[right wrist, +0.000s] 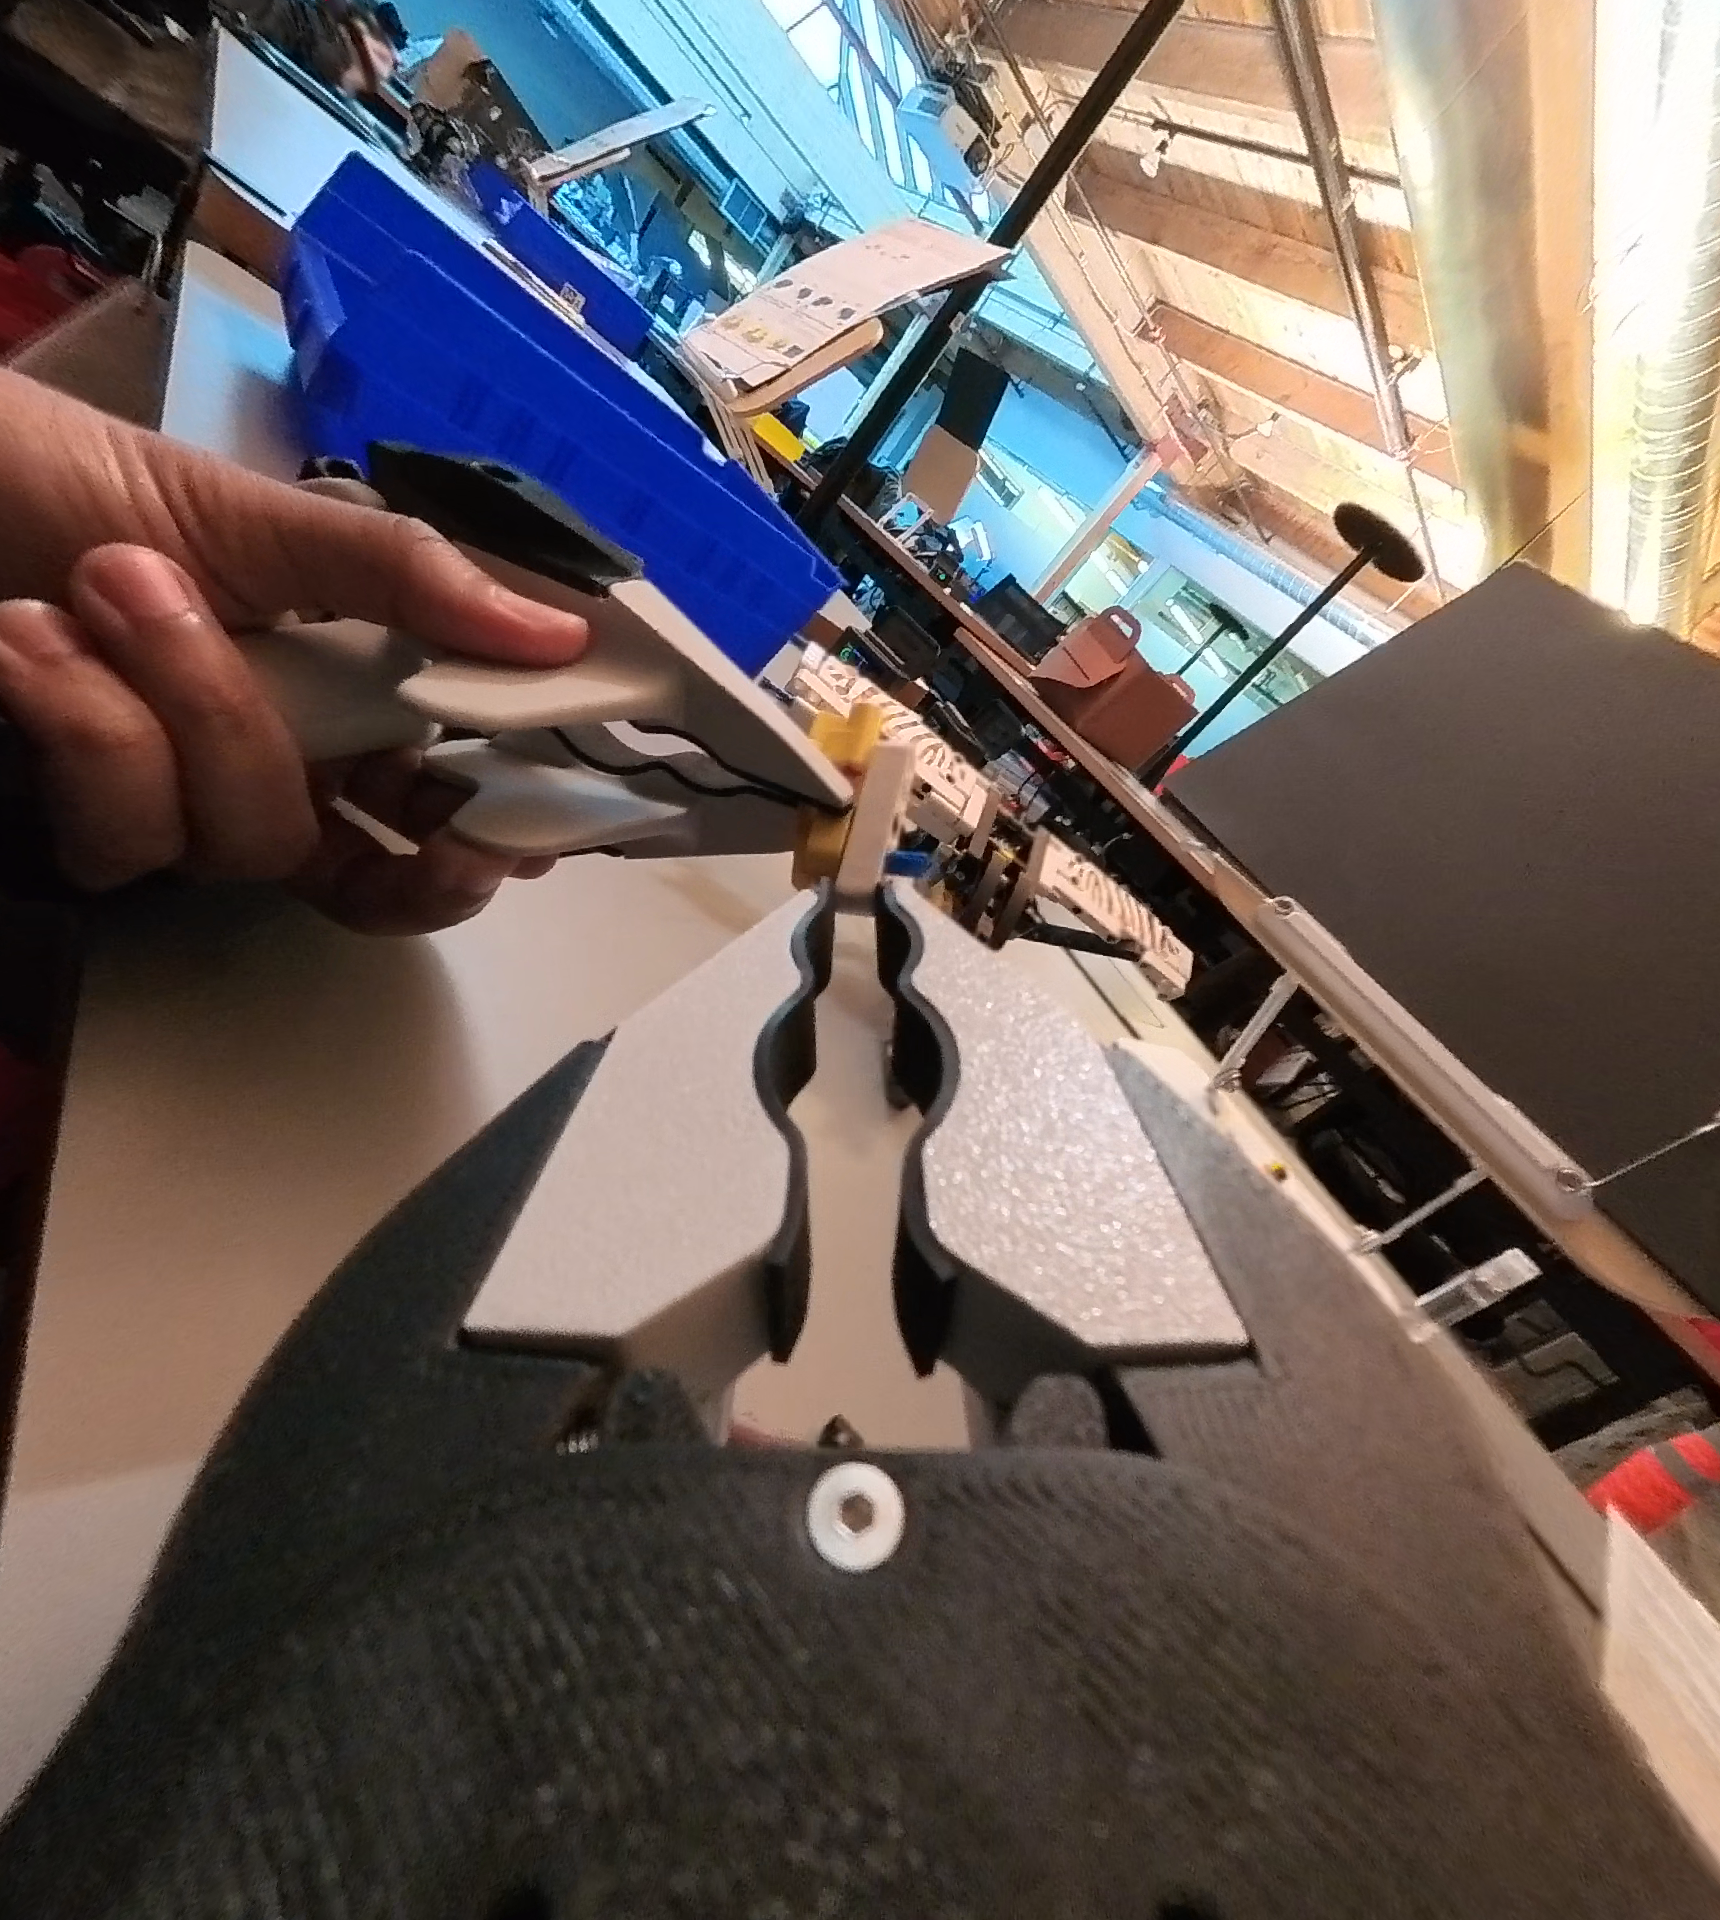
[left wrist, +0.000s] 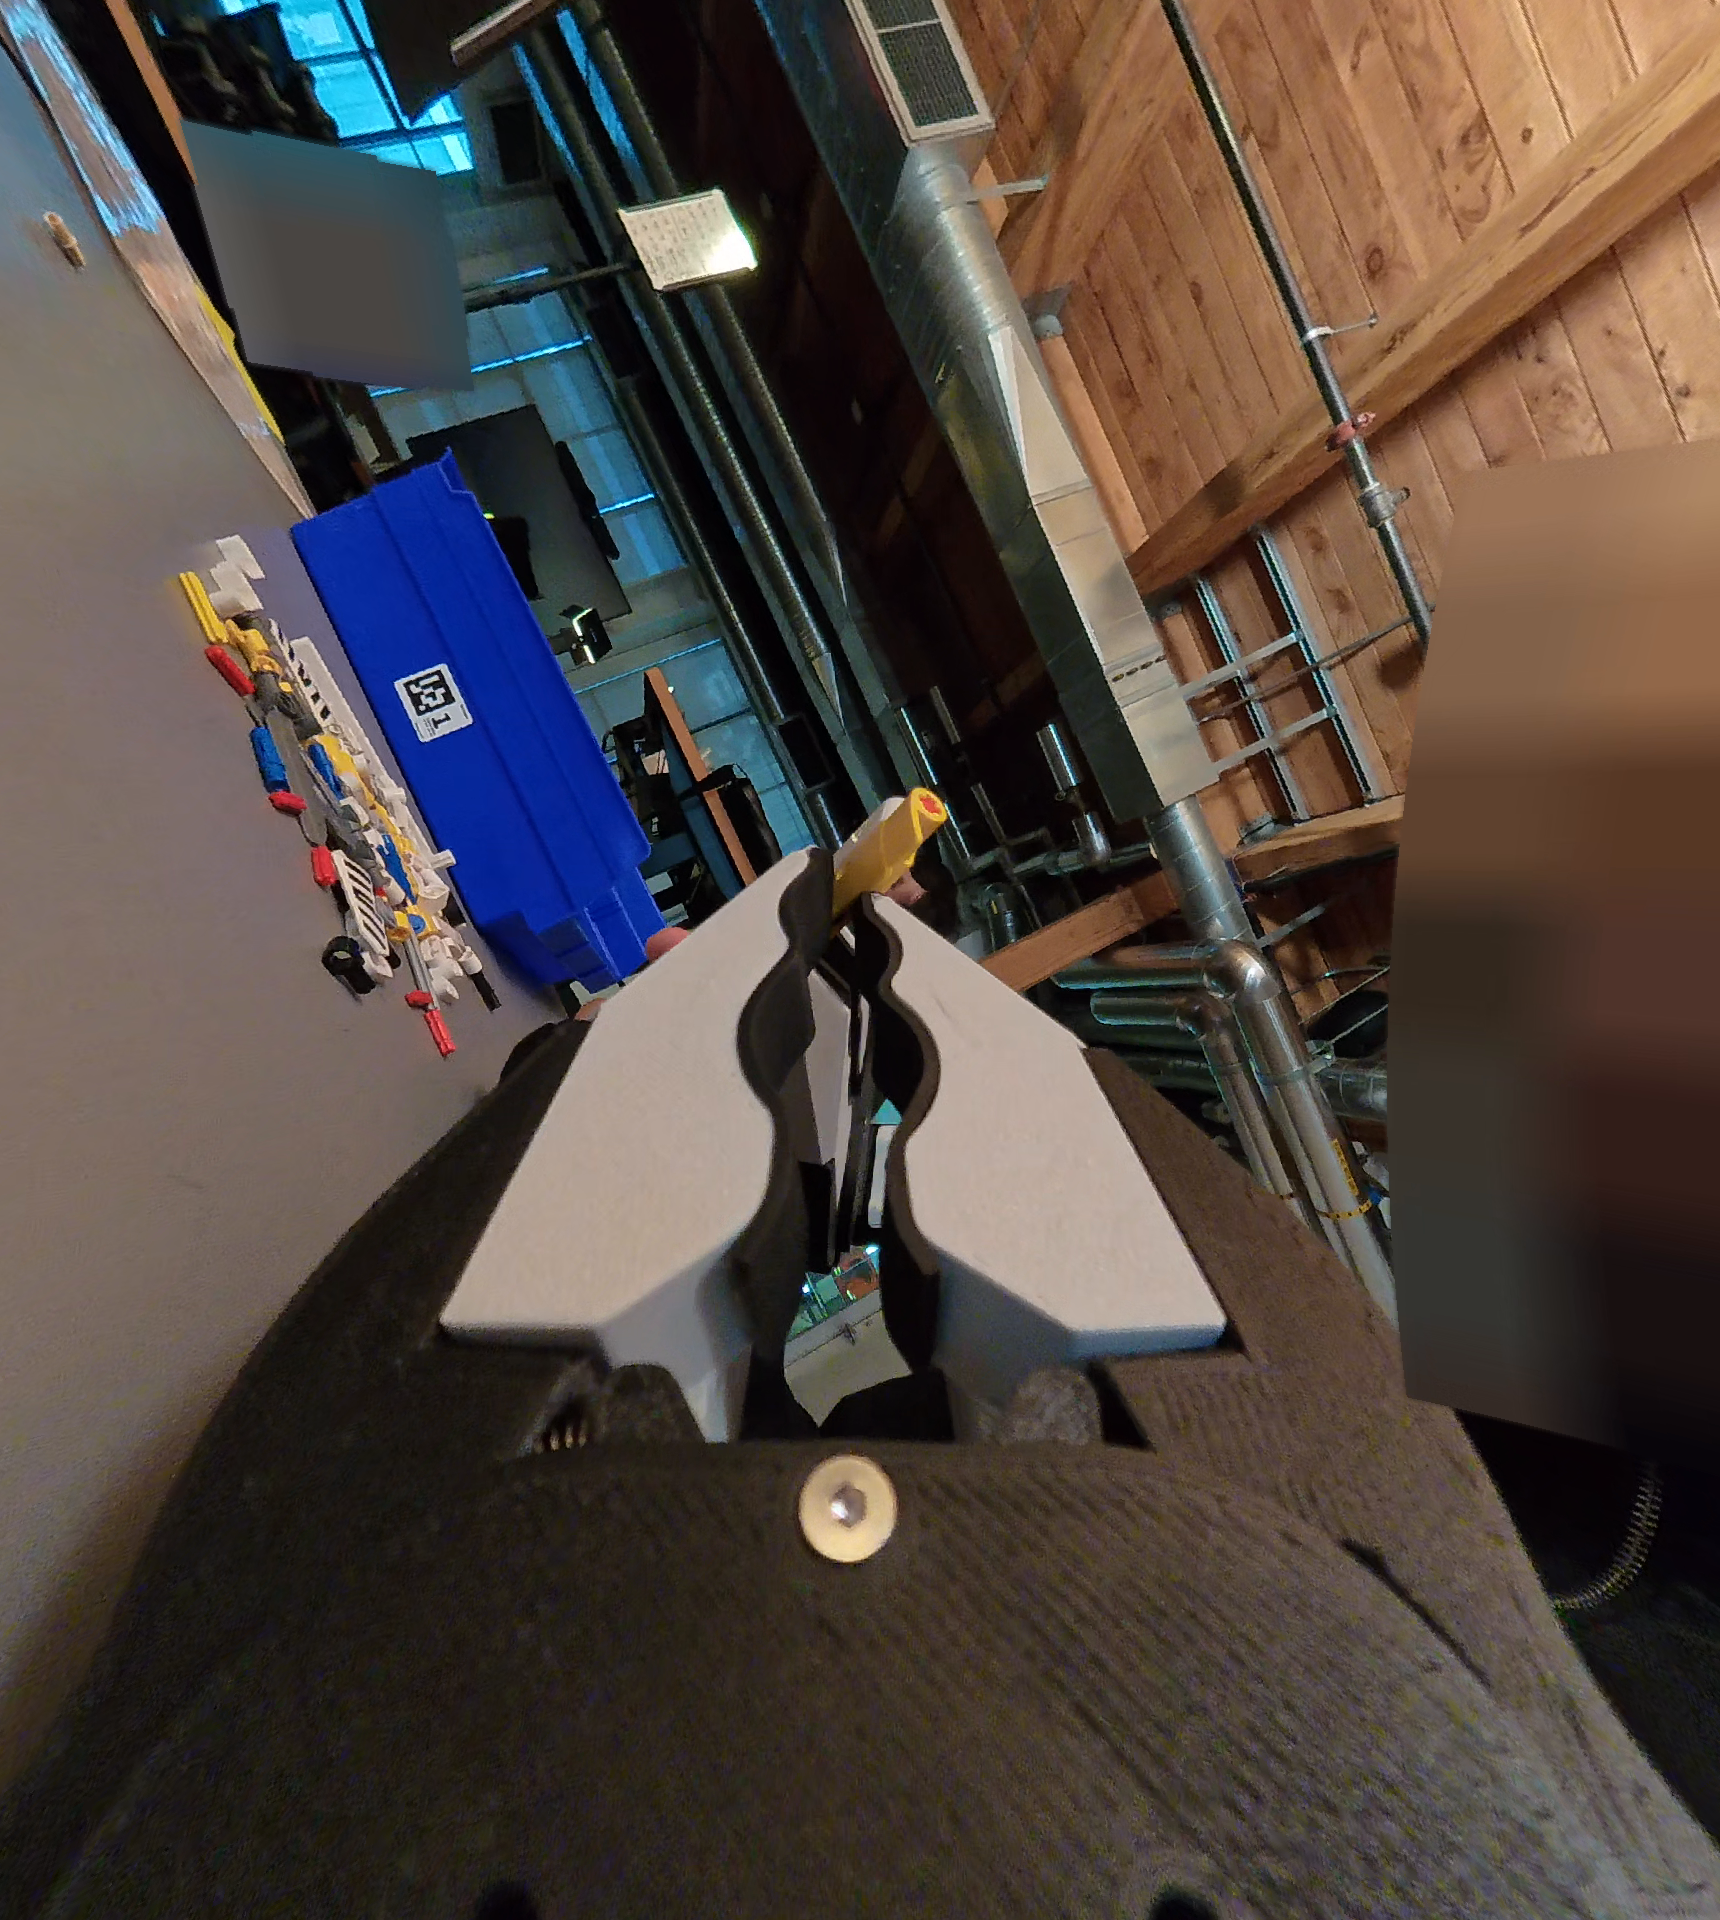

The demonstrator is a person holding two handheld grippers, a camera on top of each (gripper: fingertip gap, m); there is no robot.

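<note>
Left wrist view: the left gripper point(left wrist: 851, 888), centre frame, has its black-lined fingers point(left wrist: 794, 914) clamped together on a yellow plastic piece point(left wrist: 887, 844), which pokes out past the tips toward upper right and shows a red mark on its end. Left of centre, on the grey table point(left wrist: 56, 831), lies a row of small plastic parts point(left wrist: 336, 821) in red, blue, yellow, white and black. Just beside the row stands a blue bin point(left wrist: 482, 727) bearing a white sticker. Wooden wall and metal ducts fill the upper right.

Right wrist view: the right gripper point(right wrist: 854, 902), centre frame, has its fingers nearly together, pinching the lower end of a white plastic bar point(right wrist: 882, 816). The bar stands upright and joins the yellow piece. The left gripper enters from the left, gripped by a hand point(right wrist: 160, 665), its tips closed on that yellow piece. Behind, mid-frame, a white and black built assembly point(right wrist: 1064, 883) lies on the table. The blue bin sits upper left.
</note>
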